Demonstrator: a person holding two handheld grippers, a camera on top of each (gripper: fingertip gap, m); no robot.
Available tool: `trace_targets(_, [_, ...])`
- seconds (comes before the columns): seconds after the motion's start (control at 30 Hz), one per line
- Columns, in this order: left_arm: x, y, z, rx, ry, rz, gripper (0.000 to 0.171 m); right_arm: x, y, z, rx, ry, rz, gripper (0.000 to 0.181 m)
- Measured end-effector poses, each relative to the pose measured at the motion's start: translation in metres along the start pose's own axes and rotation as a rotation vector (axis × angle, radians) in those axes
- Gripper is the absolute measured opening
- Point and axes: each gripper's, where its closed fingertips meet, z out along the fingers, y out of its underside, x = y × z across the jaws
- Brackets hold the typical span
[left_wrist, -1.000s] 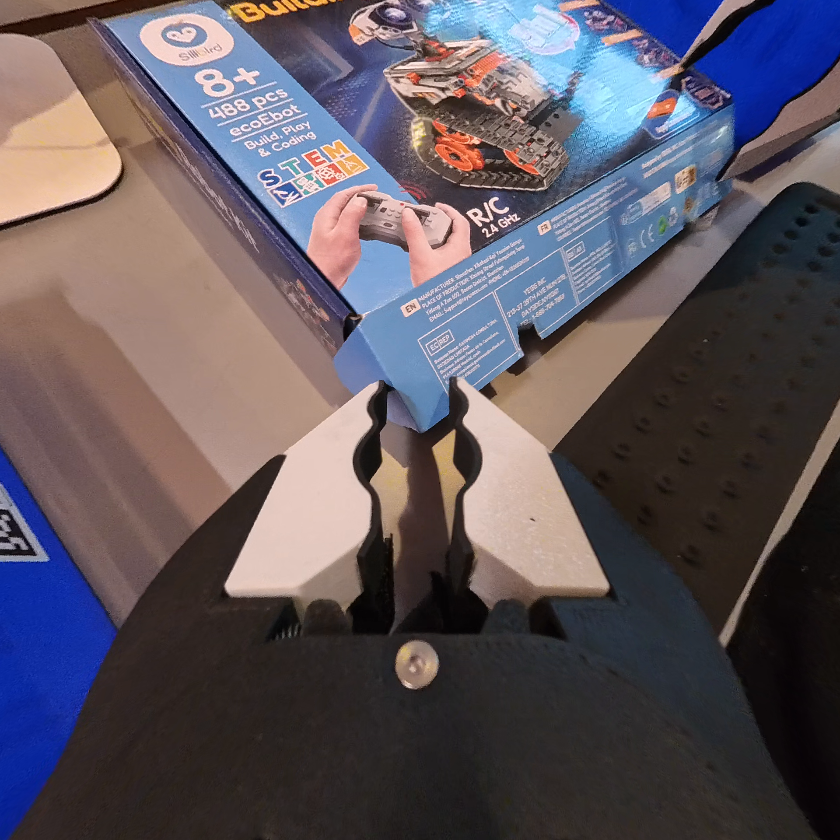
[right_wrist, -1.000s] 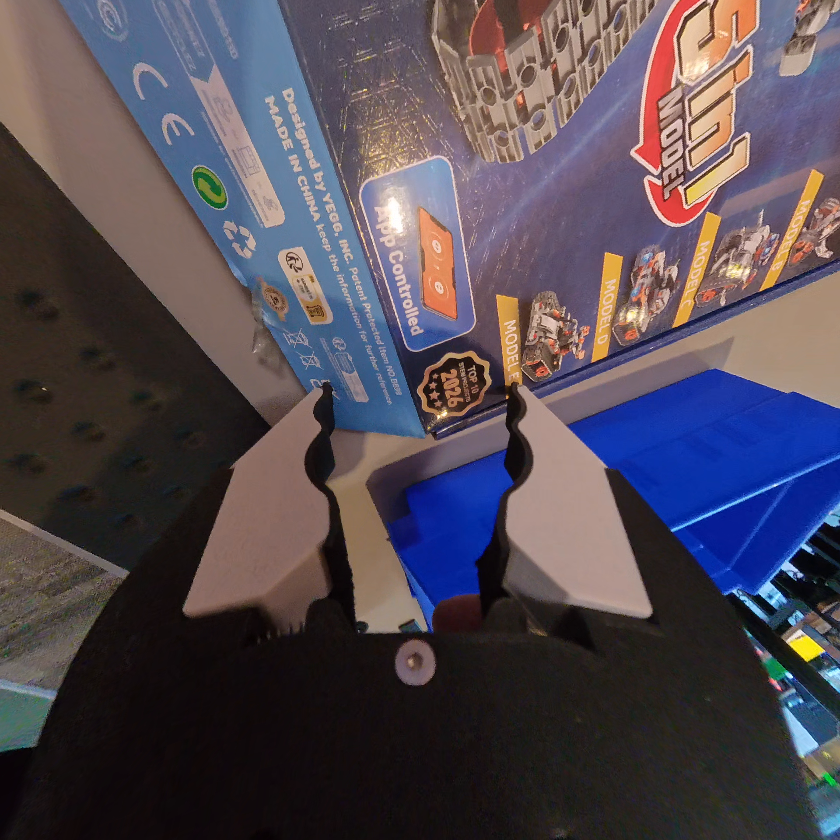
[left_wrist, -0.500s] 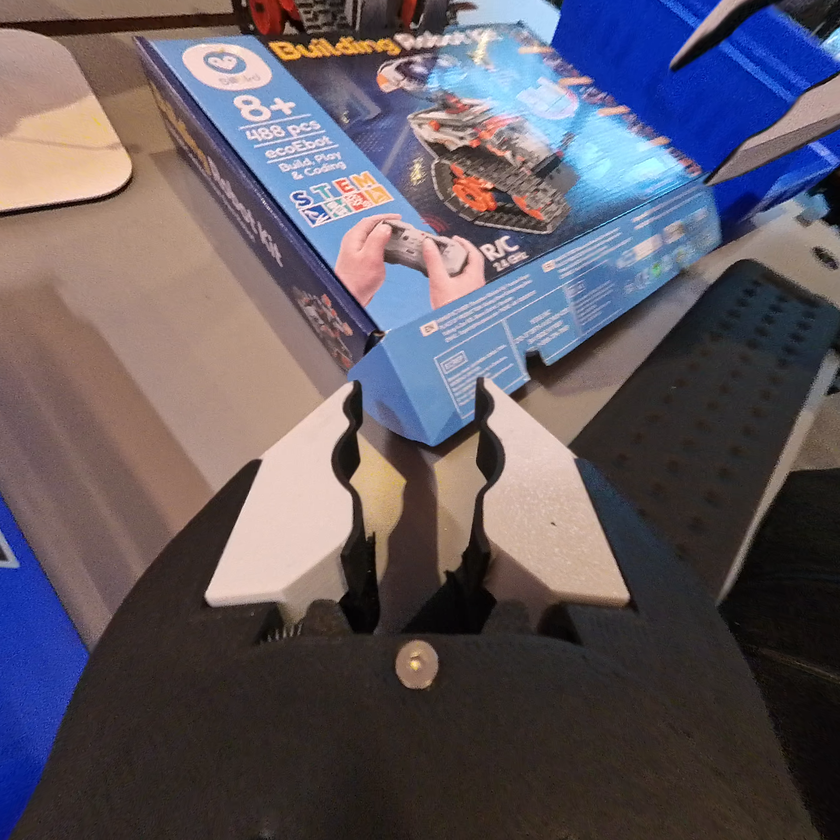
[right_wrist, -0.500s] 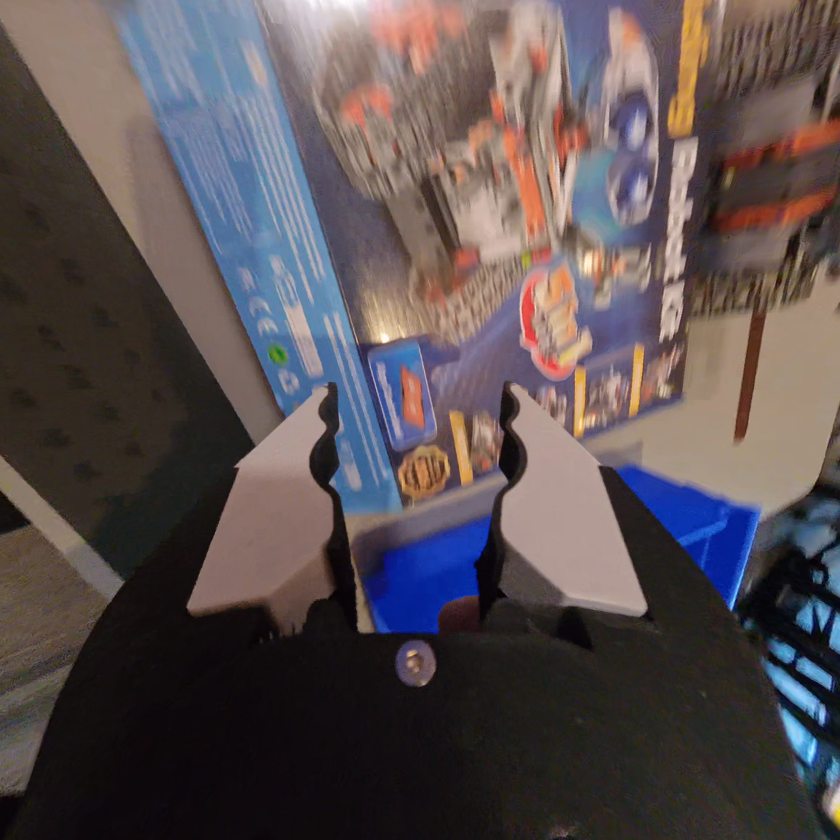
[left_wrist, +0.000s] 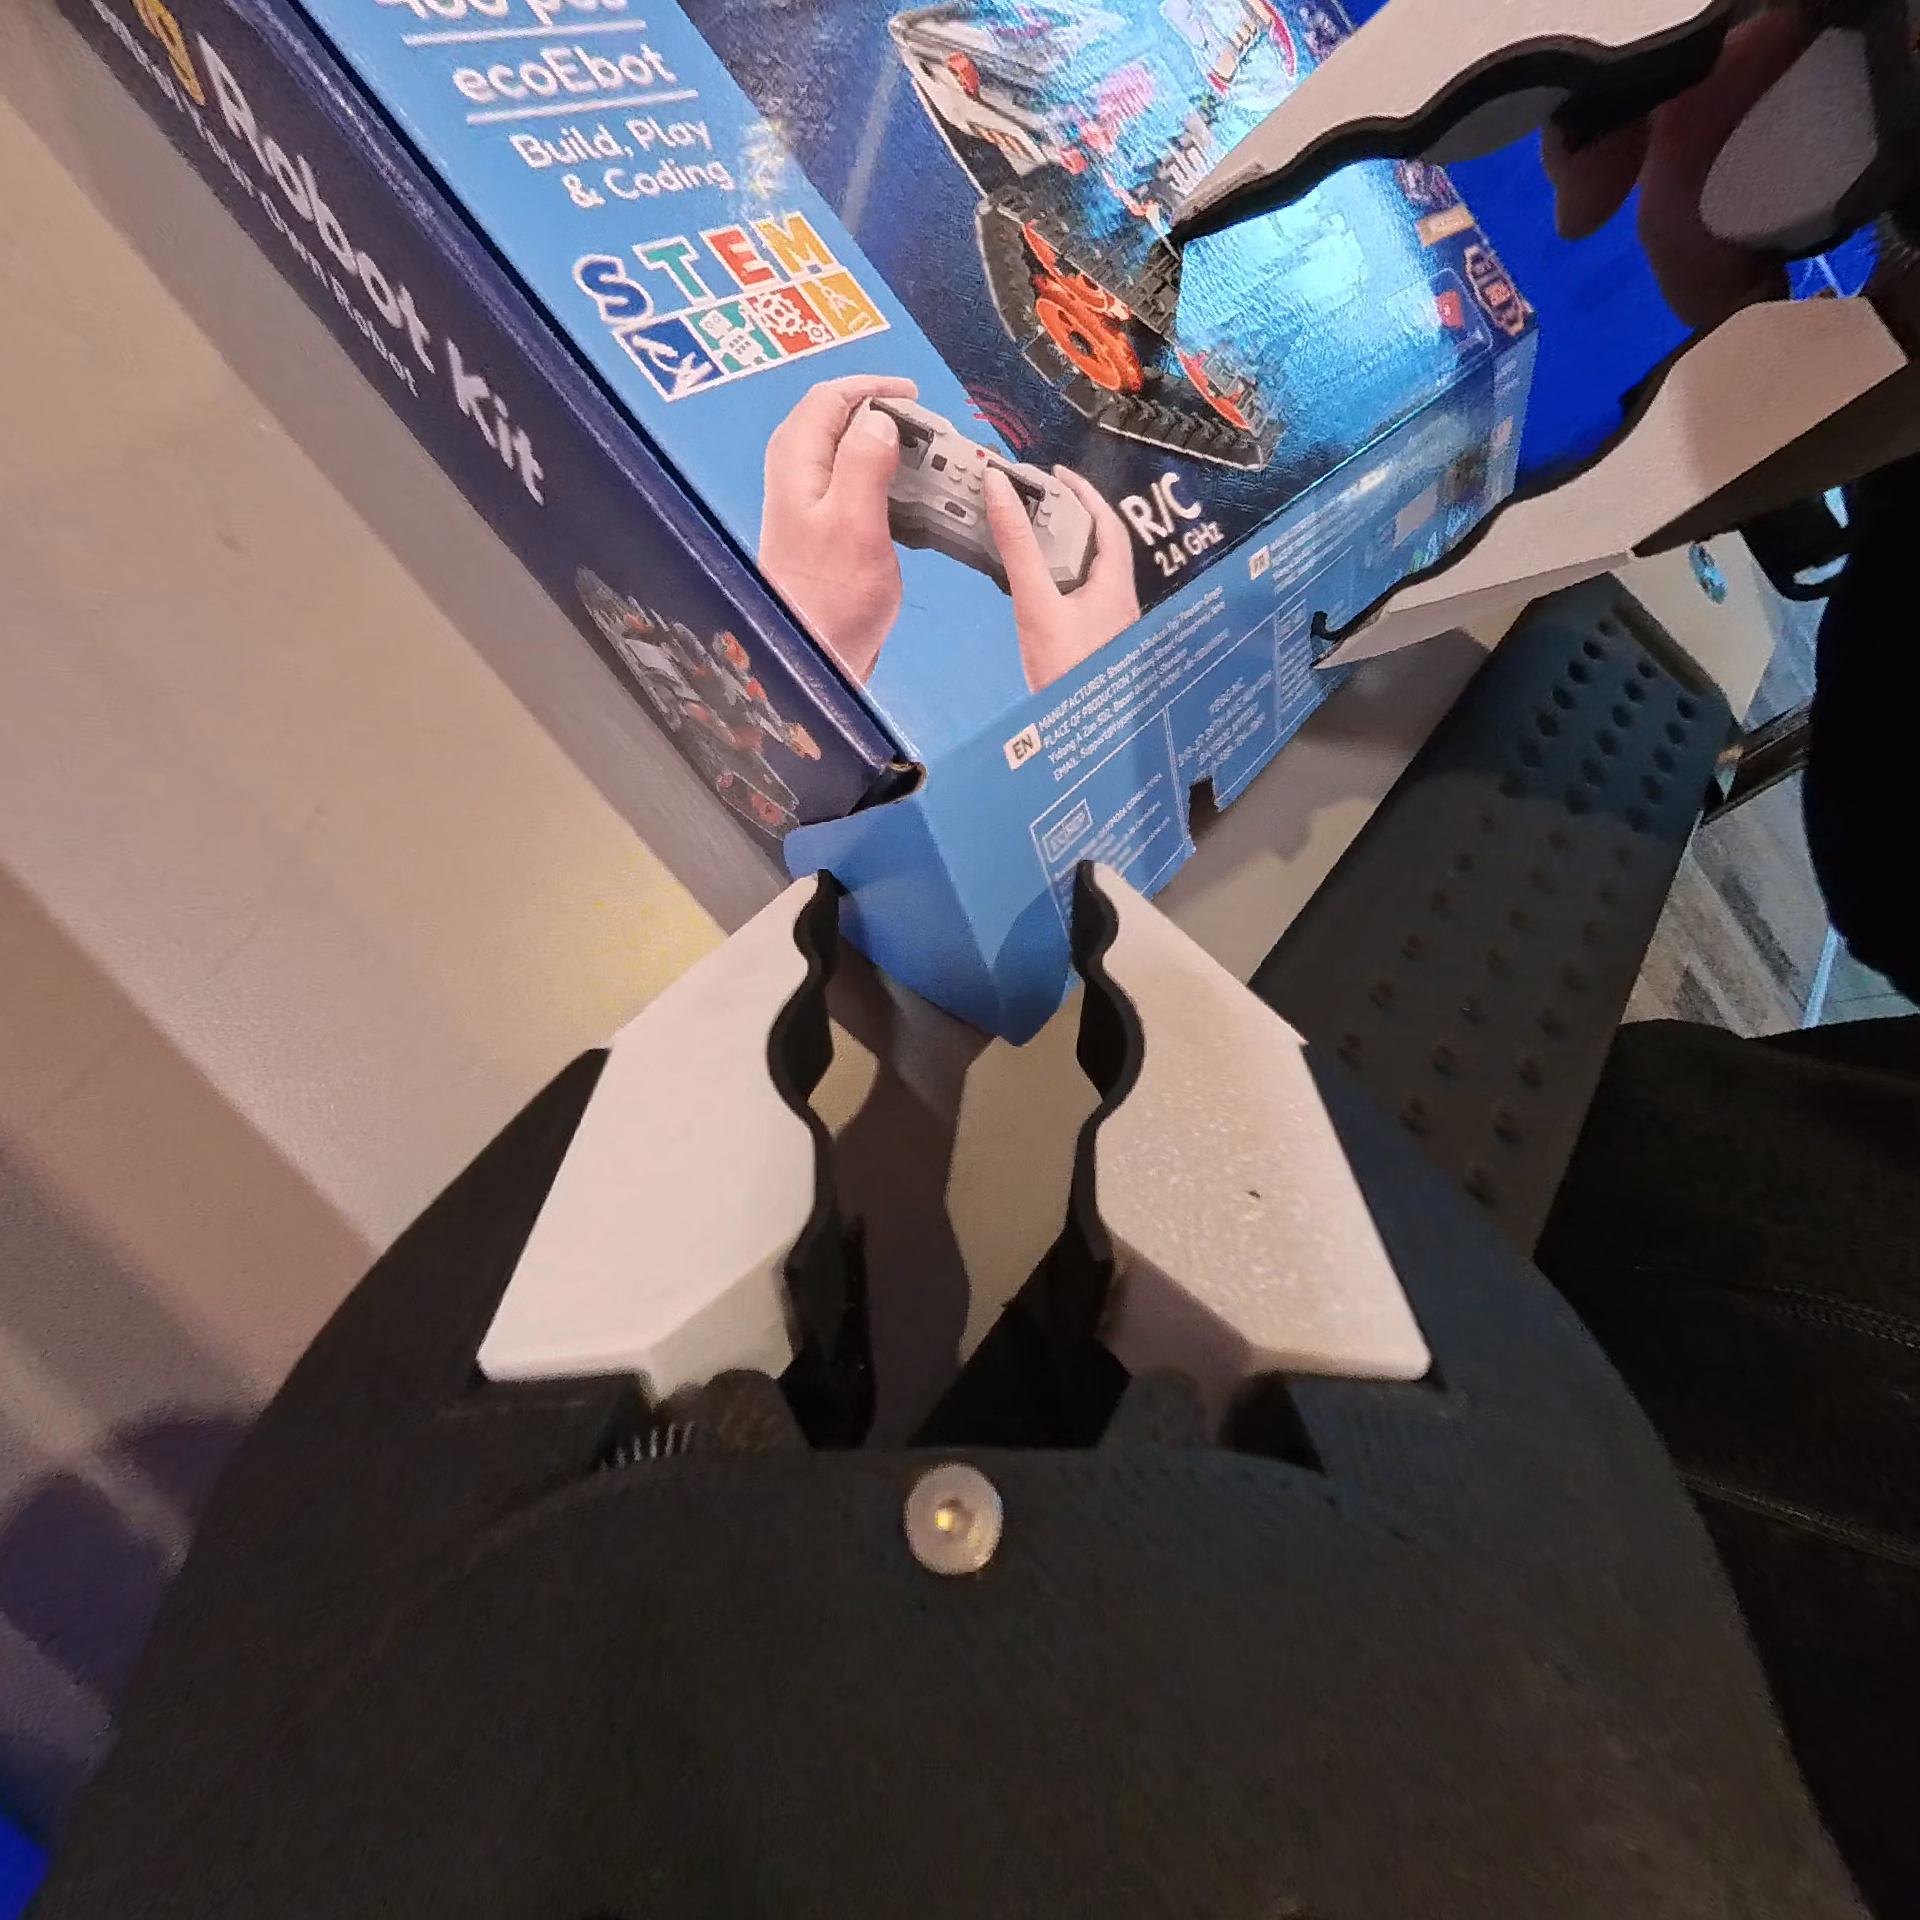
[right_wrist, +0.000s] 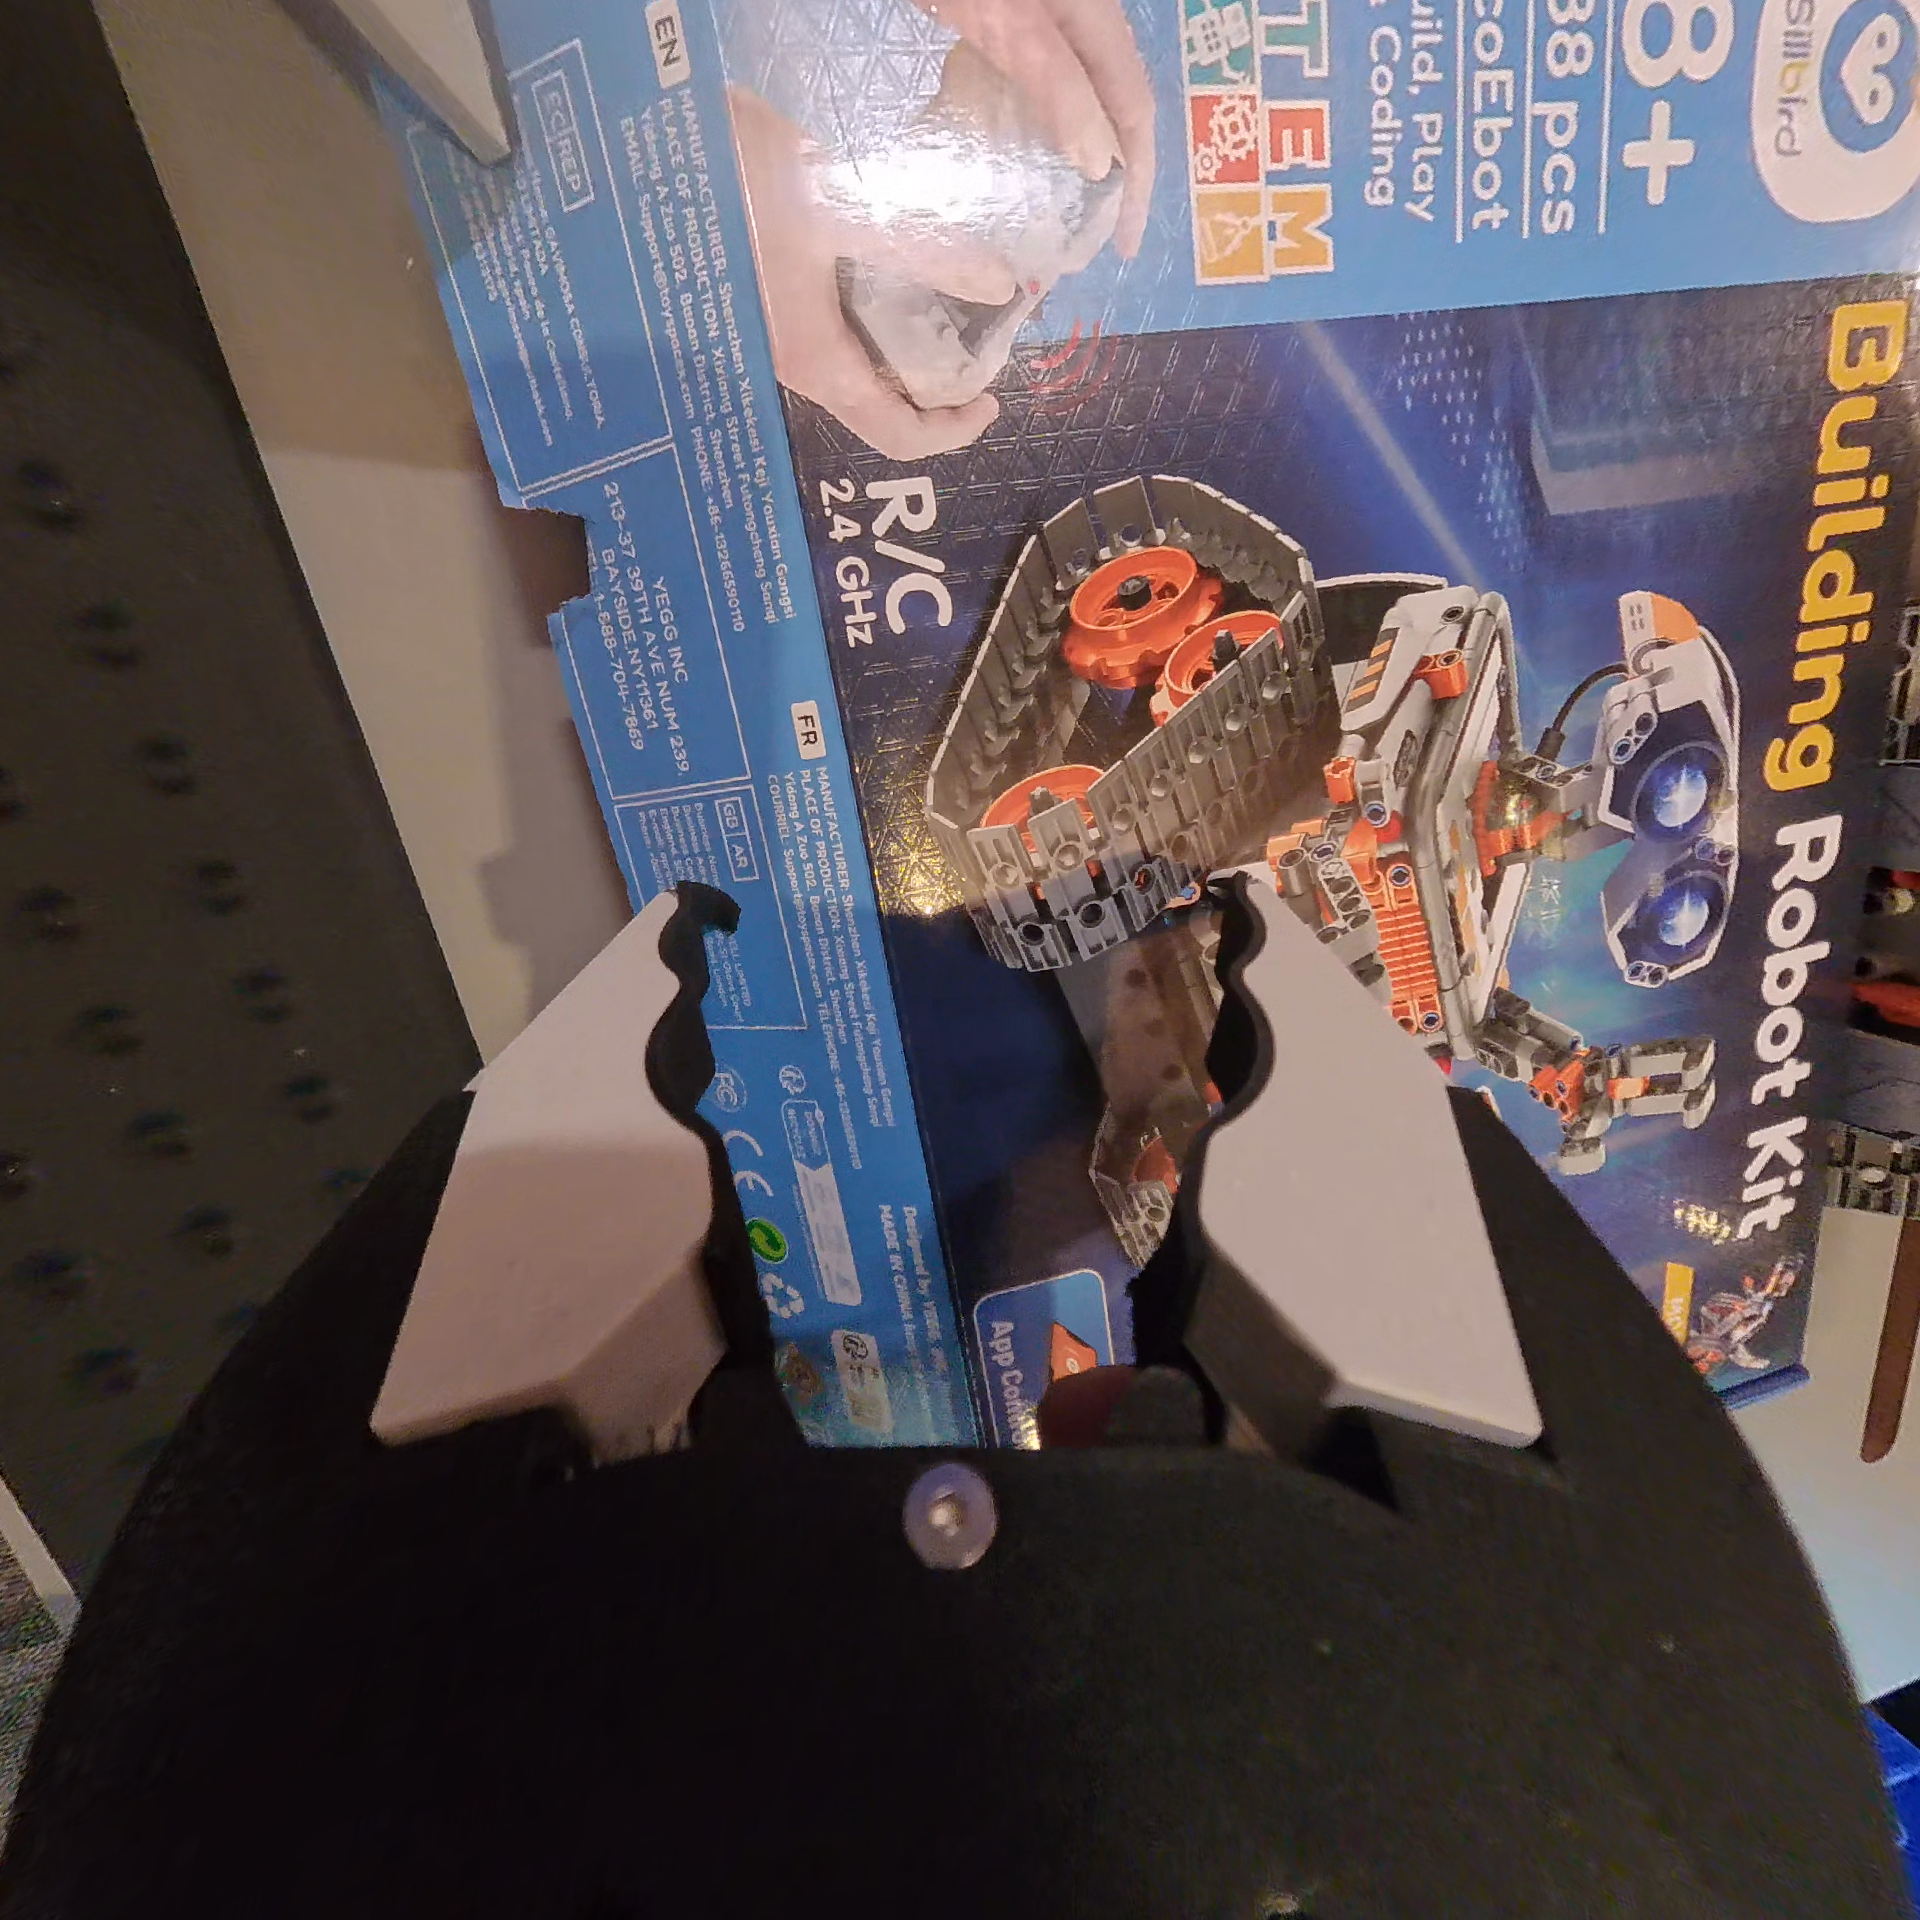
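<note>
Left wrist view: sits behind the left gripper (left_wrist: 951, 883), looking forward and down along its jaws, very near a corner of the blue toy box (left_wrist: 935, 644) on the bench (left_wrist: 260, 779).
Right wrist view: from above, facing down the right gripper (right_wrist: 961, 904) onto the box lid (right_wrist: 1351, 727), close.
Shared: the same box; the right gripper (left_wrist: 1247, 436) shows at the left view's upper right.

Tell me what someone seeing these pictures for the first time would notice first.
The big blue toy box, printed with a tracked robot, fills both views as it lies on the pale table. The left gripper is open with the box's near corner flap between its fingers. The right gripper is open over the box's long edge, beside a black dimpled mat.
</note>
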Motion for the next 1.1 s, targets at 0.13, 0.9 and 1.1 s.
trace_targets(0.13, [0.002,-0.001,0.001,-0.002,0.013,-0.03,0.042,0.0,0.0,0.0,0.002,-0.008,0.001,0.096])
trace_targets(0.9, [0.048,0.015,0.008,-0.087,0.202,-0.109,0.035,-0.002,0.012,0.002,-0.064,0.012,-0.046,0.113])
trace_targets(1.1, [0.039,0.014,-0.003,-0.04,-0.015,0.241,0.05,-0.006,0.013,-0.004,-0.04,0.016,-0.074,0.107])
